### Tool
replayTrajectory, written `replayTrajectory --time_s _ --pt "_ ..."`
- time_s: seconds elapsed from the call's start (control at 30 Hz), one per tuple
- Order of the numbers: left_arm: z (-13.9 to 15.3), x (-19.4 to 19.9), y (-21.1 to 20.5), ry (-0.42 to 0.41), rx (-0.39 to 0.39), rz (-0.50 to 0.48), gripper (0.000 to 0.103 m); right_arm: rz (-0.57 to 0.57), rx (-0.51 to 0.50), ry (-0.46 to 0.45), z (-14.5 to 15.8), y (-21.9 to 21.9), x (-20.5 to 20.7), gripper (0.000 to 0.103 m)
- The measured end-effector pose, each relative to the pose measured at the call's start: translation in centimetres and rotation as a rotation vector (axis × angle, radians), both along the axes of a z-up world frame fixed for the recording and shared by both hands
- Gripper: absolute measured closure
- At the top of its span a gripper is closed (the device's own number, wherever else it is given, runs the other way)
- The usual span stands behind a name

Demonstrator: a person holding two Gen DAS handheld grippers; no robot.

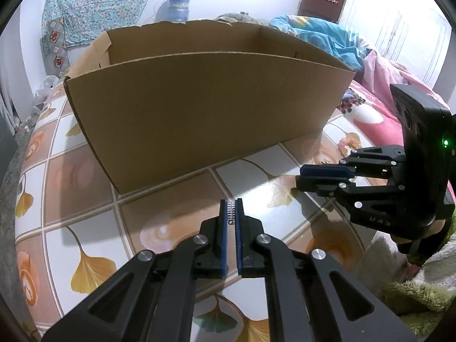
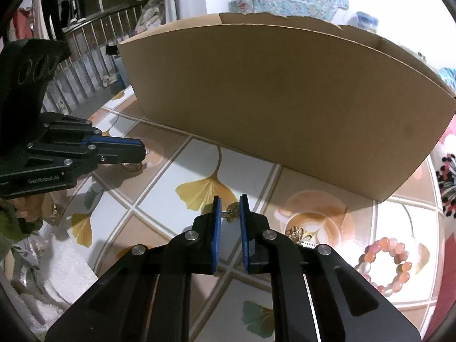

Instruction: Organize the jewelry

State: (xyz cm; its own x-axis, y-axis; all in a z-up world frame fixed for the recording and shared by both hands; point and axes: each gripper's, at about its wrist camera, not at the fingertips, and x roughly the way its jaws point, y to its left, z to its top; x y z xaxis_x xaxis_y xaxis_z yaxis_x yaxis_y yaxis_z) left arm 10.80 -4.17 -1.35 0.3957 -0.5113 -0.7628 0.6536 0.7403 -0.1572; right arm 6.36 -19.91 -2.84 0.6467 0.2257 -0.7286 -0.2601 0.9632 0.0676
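Note:
In the left wrist view my left gripper (image 1: 231, 209) is shut on a small silver ridged piece (image 1: 231, 214), just above the patterned table (image 1: 85, 171) and in front of an open cardboard box (image 1: 199, 114). The right wrist view shows my right gripper (image 2: 230, 201) low over the table (image 2: 159, 182), its blue pads closed against a bronze butterfly charm (image 2: 232, 212). From the left wrist view the right gripper (image 1: 298, 180) is seen side-on at the right. The box (image 2: 285, 108) stands just behind both grippers. My left gripper (image 2: 143, 151) shows at the left, above a gold piece (image 2: 131, 167).
A pink bead bracelet (image 2: 389, 262) lies at the right, also visible by the box corner (image 1: 349, 142). A gold flower piece (image 2: 296, 232) and a small silver piece (image 2: 308, 244) lie beside my right fingers. A pink blanket (image 1: 379, 99) lies right of the table; a metal railing (image 2: 85, 65) lies left.

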Motion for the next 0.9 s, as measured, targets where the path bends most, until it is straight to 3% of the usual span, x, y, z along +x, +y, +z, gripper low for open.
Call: replayTrajectory --time_s 0.37,0.47,0.6,0.73,0.8,0.9 --pt "1.5 -0.5 0.3 -0.025 -0.024 -0.003 0.099 0.011 0.025 -0.039 1.6 -0.5 -1.3 0.093" --pt "3.7 -1.1 0.5 -0.048 -0.058 -0.012 0.099 0.021 0.058 -0.084 3.5 -1.0 -2.1 0.093" --pt "7.9 -0.9 0.6 -0.044 -0.198 -0.042 0.099 0.043 0.107 -0.169 7.1 -1.9 -2.9 0.093" --pt "11.7 0.6 -0.2 -0.076 -0.264 -0.083 0.099 0.056 0.134 -0.249 10.7 -3.3 -2.3 0.093" --pt "12.7 2.1 -1.2 -0.078 -0.263 -0.092 0.099 0.065 0.165 -0.258 12.4 -4.7 -1.0 0.093" --pt "12.6 5.6 -3.5 -0.079 -0.184 -0.082 0.099 0.057 0.198 -0.206 13.1 -6.3 2.0 0.093"
